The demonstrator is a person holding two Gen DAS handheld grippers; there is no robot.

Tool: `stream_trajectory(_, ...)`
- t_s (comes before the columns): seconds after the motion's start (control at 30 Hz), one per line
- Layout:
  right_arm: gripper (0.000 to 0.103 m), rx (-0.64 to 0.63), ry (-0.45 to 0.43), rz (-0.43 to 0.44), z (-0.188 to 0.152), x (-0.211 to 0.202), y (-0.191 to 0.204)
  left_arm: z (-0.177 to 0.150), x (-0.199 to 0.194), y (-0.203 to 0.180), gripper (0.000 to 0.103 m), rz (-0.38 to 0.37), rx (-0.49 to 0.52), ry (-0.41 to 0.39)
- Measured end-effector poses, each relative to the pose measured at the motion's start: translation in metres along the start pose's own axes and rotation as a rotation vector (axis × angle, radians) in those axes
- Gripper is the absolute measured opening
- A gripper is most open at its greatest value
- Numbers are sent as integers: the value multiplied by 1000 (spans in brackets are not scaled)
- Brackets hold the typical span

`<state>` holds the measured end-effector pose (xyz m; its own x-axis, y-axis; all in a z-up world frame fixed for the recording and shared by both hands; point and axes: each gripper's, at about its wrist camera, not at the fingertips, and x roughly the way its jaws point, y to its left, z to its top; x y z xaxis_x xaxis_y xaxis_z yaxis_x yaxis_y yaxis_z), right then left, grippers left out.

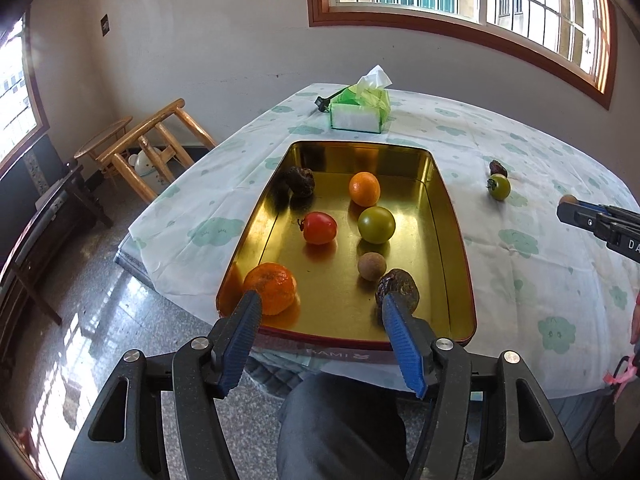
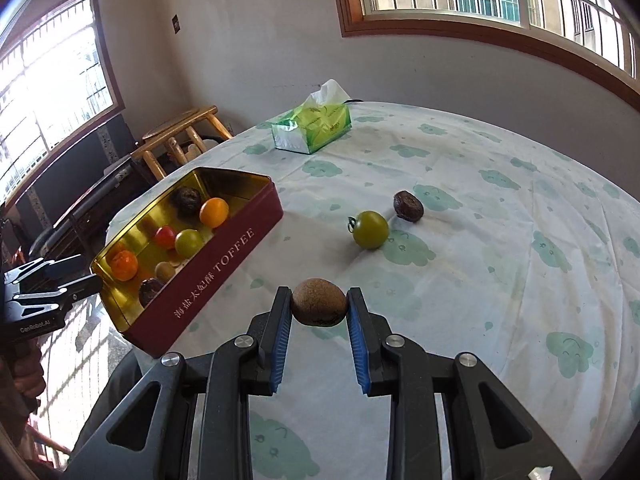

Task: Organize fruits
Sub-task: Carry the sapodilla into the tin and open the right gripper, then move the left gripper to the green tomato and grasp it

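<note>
A: Right wrist view: our right gripper (image 2: 319,307) jaws pinch a brown fruit (image 2: 319,306) above the desk (image 2: 500,280); left gripper (image 1: 320,312) jaws spread, empty, over the tin (image 1: 448,216).

B: We'd lift over the tin's red wall and set it in the bare middle; open cloth lies between.

The red tin (image 2: 208,280) is showing "海盐太妃酥 TOFFEE" in gold along its long side; its short end wall is reading "BAMI". The left gripper (image 2: 96,280) body is bearing "GenRobot.AI" in white.
</note>
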<state>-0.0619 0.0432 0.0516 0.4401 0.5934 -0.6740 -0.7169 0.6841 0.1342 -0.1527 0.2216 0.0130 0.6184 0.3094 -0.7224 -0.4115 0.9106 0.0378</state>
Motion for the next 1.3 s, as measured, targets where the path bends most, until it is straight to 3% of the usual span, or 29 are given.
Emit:
stream_trajectory(0.27, 26, -101, 22, 132, 37, 41, 64, -7, -17, 3, 68, 24, 38, -36)
stream_trajectory(0.63, 27, -165, 115, 118, 65, 117, 95, -9, -18, 11, 73, 23, 44, -39)
stream_trajectory(0.83, 53, -130, 32, 121, 71, 97, 84, -13, -12, 18, 73, 24, 20, -16)
stream_trajectory(0.97, 63, -143, -16, 32, 59, 68, 68, -12, -13, 19, 73, 16, 13, -15)
stream_trajectory(1.03, 77, -150, -21, -40, 46, 55, 51, -11, -17, 18, 73, 5, 16, -23)
stream_trajectory(1.07, 80, -147, -13, -73, 39, 51, 40, -11, -18, 16, 73, 4, 21, -27)
stream_trajectory(1.13, 86, -114, 32, -125, 23, 45, 10, -10, -19, 13, 73, 4, 31, -28)
stream_trajectory(1.3, 89, 6, 152, -292, -21, 32, -76, -6, -21, 0, 73, -7, 61, -25)
